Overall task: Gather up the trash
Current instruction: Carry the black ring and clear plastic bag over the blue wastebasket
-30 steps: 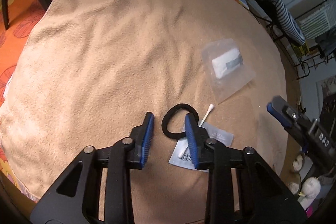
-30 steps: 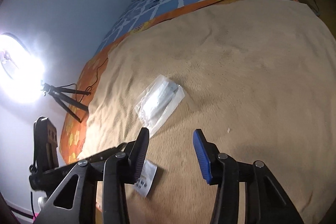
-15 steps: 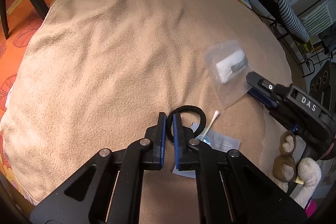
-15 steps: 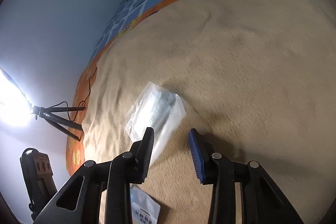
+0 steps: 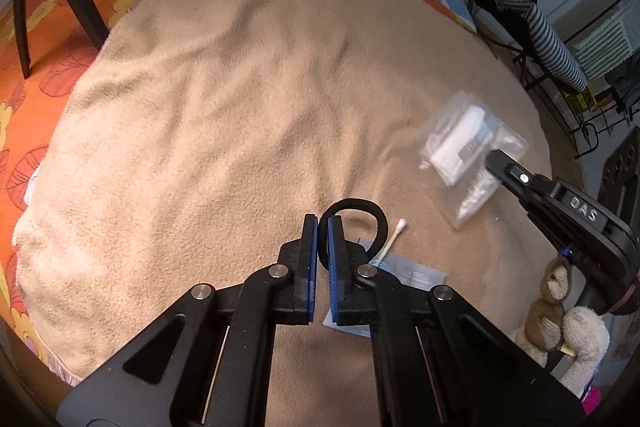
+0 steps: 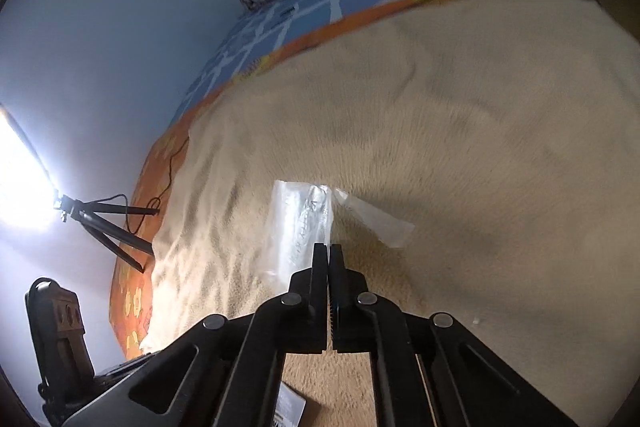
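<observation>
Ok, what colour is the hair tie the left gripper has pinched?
Black. The hair tie shows best in the left wrist view.

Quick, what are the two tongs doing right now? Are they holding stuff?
Left tongs: just closed, pinching the black hair tie.
Right tongs: just closed, pinching the clear plastic bag.
</observation>
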`<move>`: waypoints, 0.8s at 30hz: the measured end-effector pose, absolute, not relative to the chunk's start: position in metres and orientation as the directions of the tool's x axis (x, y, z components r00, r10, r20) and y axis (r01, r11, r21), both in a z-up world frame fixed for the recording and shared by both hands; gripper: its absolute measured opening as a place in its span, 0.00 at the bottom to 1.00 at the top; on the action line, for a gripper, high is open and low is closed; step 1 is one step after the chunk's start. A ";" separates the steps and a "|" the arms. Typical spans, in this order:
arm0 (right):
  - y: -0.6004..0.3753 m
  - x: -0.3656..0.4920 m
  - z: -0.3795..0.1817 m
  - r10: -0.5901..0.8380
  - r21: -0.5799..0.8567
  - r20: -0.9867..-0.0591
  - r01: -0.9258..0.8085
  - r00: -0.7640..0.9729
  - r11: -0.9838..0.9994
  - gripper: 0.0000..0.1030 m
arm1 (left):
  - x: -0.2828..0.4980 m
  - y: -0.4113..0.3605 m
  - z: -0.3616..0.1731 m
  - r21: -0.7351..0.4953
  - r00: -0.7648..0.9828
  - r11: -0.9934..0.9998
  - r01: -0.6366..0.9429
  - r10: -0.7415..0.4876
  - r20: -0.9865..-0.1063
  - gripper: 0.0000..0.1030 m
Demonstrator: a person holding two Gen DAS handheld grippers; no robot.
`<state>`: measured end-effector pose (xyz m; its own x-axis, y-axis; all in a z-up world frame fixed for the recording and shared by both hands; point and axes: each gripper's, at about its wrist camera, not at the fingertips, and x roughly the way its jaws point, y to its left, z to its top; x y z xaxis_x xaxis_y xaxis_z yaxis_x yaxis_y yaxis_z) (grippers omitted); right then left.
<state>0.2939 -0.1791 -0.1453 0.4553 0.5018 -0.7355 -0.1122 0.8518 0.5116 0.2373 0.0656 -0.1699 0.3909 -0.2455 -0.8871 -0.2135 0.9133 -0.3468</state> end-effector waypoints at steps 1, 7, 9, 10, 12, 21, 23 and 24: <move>-0.180 0.291 -0.140 0.501 0.509 -0.732 -0.120 0.461 0.853 0.00 | 0.235 0.066 -0.167 -0.351 0.398 0.912 -0.212 -0.248 -0.883 0.02; -0.187 0.263 -0.110 0.493 0.477 -0.720 -0.168 0.488 0.863 0.00 | 0.221 0.066 -0.145 -0.369 0.434 0.912 -0.177 -0.264 -0.862 0.02; -0.189 0.249 -0.098 0.489 0.462 -0.716 -0.186 0.498 0.867 0.00 | 0.215 0.066 -0.135 -0.376 0.449 0.912 -0.164 -0.271 -0.852 0.02; -0.191 0.244 -0.095 0.487 0.459 -0.715 -0.190 0.501 0.868 0.00 | 0.212 0.065 -0.131 -0.378 0.454 0.912 -0.157 -0.273 -0.848 0.02; -0.195 0.231 -0.083 0.491 0.460 -0.706 -0.196 0.511 0.866 0.00 | 0.203 0.067 -0.121 -0.388 0.467 0.910 -0.145 -0.283 -0.838 0.02; -0.194 0.152 -0.044 0.522 0.454 -0.673 -0.265 0.524 0.851 0.00 | 0.158 0.069 -0.074 -0.426 0.519 0.903 -0.059 -0.336 -0.786 0.02; -0.189 0.131 -0.040 0.527 0.439 -0.675 -0.292 0.517 0.849 0.00 | 0.145 0.067 -0.065 -0.415 0.528 0.909 -0.037 -0.335 -0.780 0.02; -0.186 0.121 -0.039 0.533 0.437 -0.674 -0.306 0.512 0.846 0.00 | 0.137 0.067 -0.062 -0.412 0.531 0.911 -0.027 -0.336 -0.778 0.02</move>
<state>0.1211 -0.1864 -0.0390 0.5117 0.5332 -0.6737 -0.3055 0.8458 0.4373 0.1366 0.0670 -0.0618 0.5312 -0.3358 -0.7779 -0.0271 0.9109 -0.4117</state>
